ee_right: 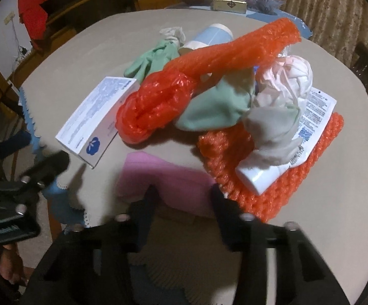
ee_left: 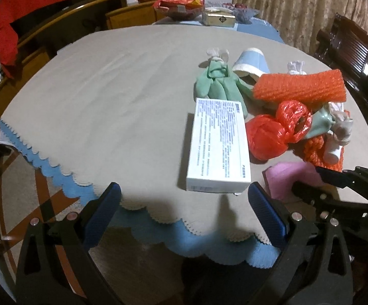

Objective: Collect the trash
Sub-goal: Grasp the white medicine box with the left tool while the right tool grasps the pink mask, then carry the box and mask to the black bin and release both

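My left gripper (ee_left: pixel 184 198) hangs spread wide above the near edge of the table (ee_left: pixel 107 96), its blue pads (ee_left: pixel 107 203) well apart and gripping nothing. Just ahead of them lies a white box (ee_left: pixel 218 147) printed with small blue text, flat on the beige tablecloth (ee_left: pixel 87 117), its near end between my two fingers but not touched by either.

My right gripper (ee_right: pixel 184 198) sits lower at the table's near side, fingers parted with a pink cloth (ee_right: pixel 168 180) lying between the tips. The picture is blurred there, so I cannot tell whether the fingers press on it or only straddle it.

The trash is heaped toward the right half of the table. Beside the white box rests a knotted red plastic bag (ee_left: pixel 272 132), touching a green glove (ee_right: pixel 219 109) and a wad of white tissue (ee_right: pixel 283 89). A long roll of orange bubble wrap (ee_left: pixel 300 86) leans across the top of the heap, and another orange sheet (ee_right: pixel 267 178) lies flat under a white tube (ee_right: pixel 285 157) with printed labelling. Farther back a second green glove (ee_left: pixel 214 84) lies spread next to a tipped pale blue paper cup (ee_left: pixel 251 62).

At the far end of the table are a gold box (ee_left: pixel 218 17) and red snack packets (ee_left: pixel 181 1)
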A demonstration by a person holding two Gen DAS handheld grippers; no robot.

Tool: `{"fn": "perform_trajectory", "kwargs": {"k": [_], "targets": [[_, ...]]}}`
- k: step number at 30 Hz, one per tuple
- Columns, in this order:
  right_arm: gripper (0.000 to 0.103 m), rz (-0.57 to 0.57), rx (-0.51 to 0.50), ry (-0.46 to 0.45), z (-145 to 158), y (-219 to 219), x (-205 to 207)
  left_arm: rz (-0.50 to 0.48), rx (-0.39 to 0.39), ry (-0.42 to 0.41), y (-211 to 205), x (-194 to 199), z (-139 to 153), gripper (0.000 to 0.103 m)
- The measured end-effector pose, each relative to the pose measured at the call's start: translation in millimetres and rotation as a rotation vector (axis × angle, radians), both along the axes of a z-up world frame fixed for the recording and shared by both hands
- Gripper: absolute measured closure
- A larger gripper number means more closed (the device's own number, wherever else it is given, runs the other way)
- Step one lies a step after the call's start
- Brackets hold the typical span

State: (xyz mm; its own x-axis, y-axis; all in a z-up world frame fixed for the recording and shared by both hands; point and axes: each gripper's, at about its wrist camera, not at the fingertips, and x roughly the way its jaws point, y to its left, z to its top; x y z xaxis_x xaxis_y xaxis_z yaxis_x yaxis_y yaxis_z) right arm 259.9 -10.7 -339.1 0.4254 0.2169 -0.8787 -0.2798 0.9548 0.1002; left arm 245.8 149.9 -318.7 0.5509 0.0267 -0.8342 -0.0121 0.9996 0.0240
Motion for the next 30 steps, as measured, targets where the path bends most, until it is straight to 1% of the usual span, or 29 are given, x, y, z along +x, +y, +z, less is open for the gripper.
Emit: {"fn": "perform_trajectory", "kwargs": {"k": [2,4,6,7,12,14,15,16,17,18,24,30], "targets": [[0.080,0.001,0.011,0.001,0,-5,3,-0.004,-0.001,0.010,-3,3,-5,0.006],[0.091,-0.002,0.052,0.023,1,-11,7,-0.010,-0.001,0.021,-7,7,-10,0.006],[0.094,-0.008,0.089,0.045,2,-16,10,-0.010,-0.005,0.029,-9,9,-13,0.006],[0.095,-0.006,0.092,0.046,3,-16,11,-0.011,-0.009,0.031,-11,11,-14,0.006],[0.098,0.003,0.104,0.042,5,-17,11,-0.017,-0.004,0.046,-16,19,-22,0.006],[0.098,0.007,0.106,0.040,8,-20,10,-0.013,-0.009,0.057,-15,24,-25,0.007],[0.099,0.007,0.107,0.039,9,-20,10,-0.009,-0.016,0.055,-14,25,-24,0.010],[0.099,0.007,0.108,0.039,11,-21,10,-0.012,-0.024,0.055,-14,25,-23,0.027],[0.099,0.005,0.111,0.036,12,-22,9,-0.022,-0.038,0.074,-15,27,-24,0.046],[0.099,0.003,0.113,0.035,13,-23,9,-0.022,-0.040,0.081,-15,27,-25,0.047],[0.099,0.004,0.126,0.017,28,-29,4,-0.034,-0.030,0.057,-23,19,-20,0.048],[0.099,-0.001,0.152,-0.008,47,-41,-12,-0.018,-0.019,0.019,-25,7,4,0.048]]}}
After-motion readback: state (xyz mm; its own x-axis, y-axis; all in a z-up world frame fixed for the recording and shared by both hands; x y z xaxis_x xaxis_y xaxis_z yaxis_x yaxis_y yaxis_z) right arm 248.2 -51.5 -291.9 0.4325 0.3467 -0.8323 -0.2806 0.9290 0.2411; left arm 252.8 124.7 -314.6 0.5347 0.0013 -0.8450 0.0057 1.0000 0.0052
